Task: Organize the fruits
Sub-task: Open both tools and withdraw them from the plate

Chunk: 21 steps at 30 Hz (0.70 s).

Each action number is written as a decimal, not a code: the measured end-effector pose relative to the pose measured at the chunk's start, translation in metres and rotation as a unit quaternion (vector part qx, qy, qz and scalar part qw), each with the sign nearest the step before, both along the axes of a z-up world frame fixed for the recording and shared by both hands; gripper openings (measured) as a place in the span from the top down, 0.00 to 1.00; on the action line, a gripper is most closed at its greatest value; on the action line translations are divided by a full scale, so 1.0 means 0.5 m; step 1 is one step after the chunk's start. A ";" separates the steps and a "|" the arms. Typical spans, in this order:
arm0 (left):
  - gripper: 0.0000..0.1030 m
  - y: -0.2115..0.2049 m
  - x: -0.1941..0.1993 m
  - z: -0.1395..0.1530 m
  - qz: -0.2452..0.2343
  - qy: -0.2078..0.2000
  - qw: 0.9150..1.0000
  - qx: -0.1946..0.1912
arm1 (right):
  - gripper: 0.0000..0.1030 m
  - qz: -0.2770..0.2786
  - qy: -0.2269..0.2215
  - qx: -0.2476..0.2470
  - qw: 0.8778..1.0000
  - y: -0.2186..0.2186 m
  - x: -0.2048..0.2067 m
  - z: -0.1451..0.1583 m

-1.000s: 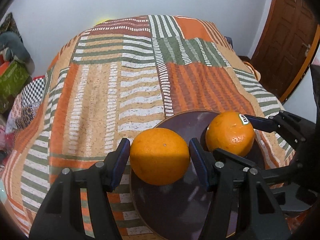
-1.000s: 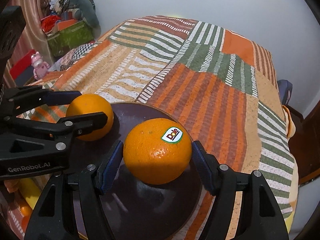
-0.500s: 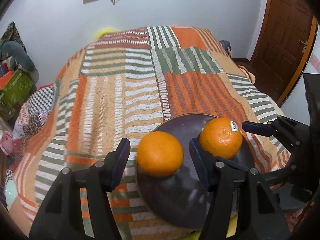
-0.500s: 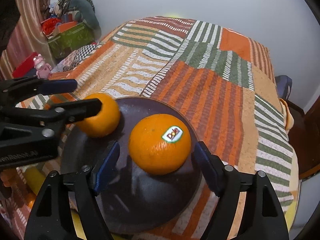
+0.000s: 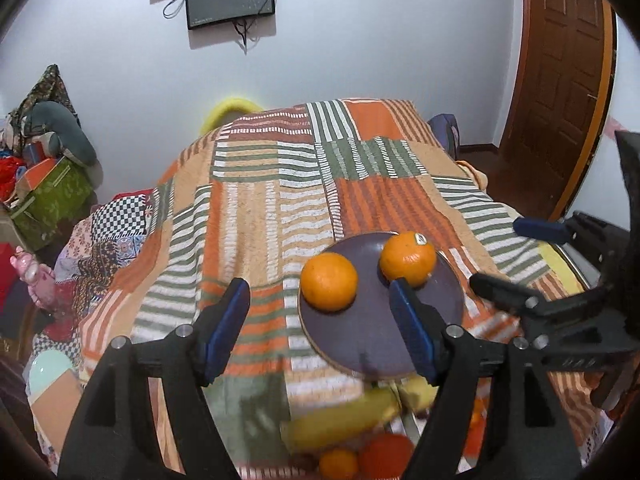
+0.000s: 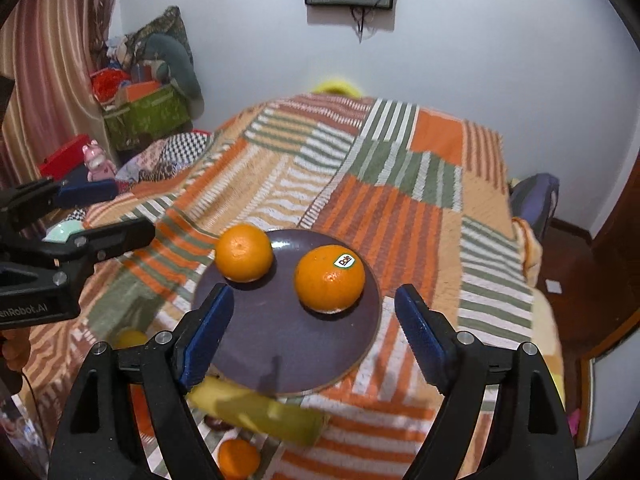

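Two oranges rest side by side on a dark purple plate point(image 5: 372, 344) point(image 6: 280, 344) on the bed. The plain orange point(image 5: 328, 286) point(image 6: 244, 253) lies on the left, the stickered orange point(image 5: 407, 258) point(image 6: 330, 279) on the right. My left gripper point(image 5: 318, 312) point(image 6: 104, 214) hovers above and short of the plain orange, its jaws opening and touching nothing. My right gripper point(image 6: 314, 320) point(image 5: 516, 258) hangs the same way before the stickered orange, its jaws also opening and clear of the fruit.
A banana point(image 5: 340, 416) point(image 6: 256, 408), a small orange point(image 5: 338, 462) point(image 6: 238, 458) and a red fruit point(image 5: 386, 452) lie near the bed's front edge below the plate. The striped patchwork blanket point(image 5: 260, 220) covers the bed. A green box point(image 6: 148, 120) and clutter stand left, a wooden door point(image 5: 560, 80) right.
Both grippers have let go of their oranges, widened their jaws and drawn back and upward. The two oranges stay on the plate. More fruit has come into view below.
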<state>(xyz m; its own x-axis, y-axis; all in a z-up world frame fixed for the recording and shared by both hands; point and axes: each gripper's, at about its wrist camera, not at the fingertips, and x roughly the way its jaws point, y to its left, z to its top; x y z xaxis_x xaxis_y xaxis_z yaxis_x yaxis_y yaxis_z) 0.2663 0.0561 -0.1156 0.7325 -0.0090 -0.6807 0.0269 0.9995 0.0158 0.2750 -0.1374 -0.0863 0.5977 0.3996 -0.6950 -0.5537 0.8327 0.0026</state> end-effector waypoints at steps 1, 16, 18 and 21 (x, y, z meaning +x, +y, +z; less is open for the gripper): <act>0.29 0.000 -0.016 0.003 -0.001 -0.001 1.000 -0.002 | 0.18 -0.001 -0.006 0.005 1.000 -0.006 -0.013 0.010; 0.25 -0.027 -0.203 -0.051 -0.008 0.030 0.999 -0.030 | 0.15 -0.009 -0.020 0.023 1.000 -0.049 -0.179 0.003; 0.25 -0.029 -0.212 -0.073 -0.011 0.046 0.998 -0.035 | 0.15 -0.009 -0.009 0.019 1.000 -0.050 -0.195 -0.017; 0.25 -0.031 -0.227 -0.106 -0.011 0.065 0.997 -0.034 | 0.15 -0.006 0.000 0.006 1.000 -0.046 -0.219 -0.050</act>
